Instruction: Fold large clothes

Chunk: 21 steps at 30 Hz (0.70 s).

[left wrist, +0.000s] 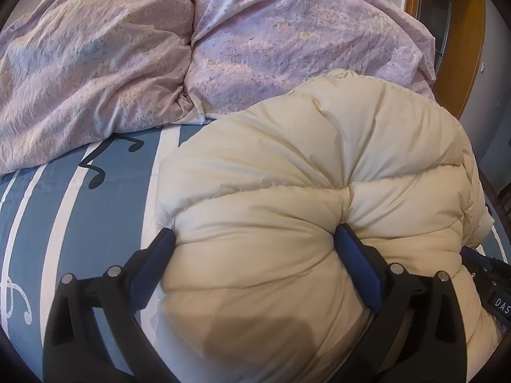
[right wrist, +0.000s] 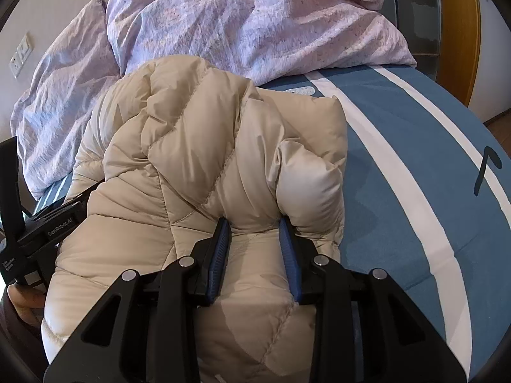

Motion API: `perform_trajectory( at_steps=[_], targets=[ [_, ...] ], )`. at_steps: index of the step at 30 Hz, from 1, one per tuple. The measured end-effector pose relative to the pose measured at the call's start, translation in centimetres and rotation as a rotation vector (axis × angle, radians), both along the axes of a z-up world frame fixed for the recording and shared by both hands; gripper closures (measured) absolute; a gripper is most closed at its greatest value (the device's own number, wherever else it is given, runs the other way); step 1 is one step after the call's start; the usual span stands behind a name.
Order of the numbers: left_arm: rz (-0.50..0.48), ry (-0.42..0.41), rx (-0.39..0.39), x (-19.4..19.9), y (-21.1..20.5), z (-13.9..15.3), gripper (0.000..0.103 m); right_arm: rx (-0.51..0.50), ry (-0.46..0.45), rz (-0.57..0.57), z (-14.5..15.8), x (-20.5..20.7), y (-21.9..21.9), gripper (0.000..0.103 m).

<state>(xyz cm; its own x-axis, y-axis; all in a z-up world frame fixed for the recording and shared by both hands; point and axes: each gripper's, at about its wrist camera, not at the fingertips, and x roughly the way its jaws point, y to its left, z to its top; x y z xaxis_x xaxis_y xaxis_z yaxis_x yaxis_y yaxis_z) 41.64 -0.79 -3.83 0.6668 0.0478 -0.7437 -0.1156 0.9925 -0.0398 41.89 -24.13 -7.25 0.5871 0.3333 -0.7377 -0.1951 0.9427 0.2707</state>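
Note:
A cream quilted puffer jacket (left wrist: 303, 172) lies bunched on the blue striped bed sheet (left wrist: 95, 210). My left gripper (left wrist: 255, 236) is closed around a thick puffy fold of it, the blue pads pressing into the fabric on both sides. In the right wrist view the same jacket (right wrist: 179, 159) is folded over itself. My right gripper (right wrist: 255, 226) is shut on a narrower fold of it near the jacket's right edge. The left gripper's body (right wrist: 44, 223) shows at the left edge of the right wrist view, partly under the jacket.
A crumpled lilac duvet (left wrist: 127, 48) fills the far half of the bed, and also shows in the right wrist view (right wrist: 255, 22). Blue sheet with white stripes (right wrist: 415, 159) lies bare to the right. A wooden bed frame (left wrist: 472, 48) and a wall socket (right wrist: 19, 54) are at the edges.

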Motion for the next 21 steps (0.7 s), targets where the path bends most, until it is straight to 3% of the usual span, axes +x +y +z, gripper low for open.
perform_trajectory(
  at_steps=[21],
  targets=[
    [0.003, 0.007, -0.006, 0.16, 0.31, -0.17, 0.002, -0.051, -0.063, -0.007, -0.06, -0.19, 0.57, 0.068]
  ],
)
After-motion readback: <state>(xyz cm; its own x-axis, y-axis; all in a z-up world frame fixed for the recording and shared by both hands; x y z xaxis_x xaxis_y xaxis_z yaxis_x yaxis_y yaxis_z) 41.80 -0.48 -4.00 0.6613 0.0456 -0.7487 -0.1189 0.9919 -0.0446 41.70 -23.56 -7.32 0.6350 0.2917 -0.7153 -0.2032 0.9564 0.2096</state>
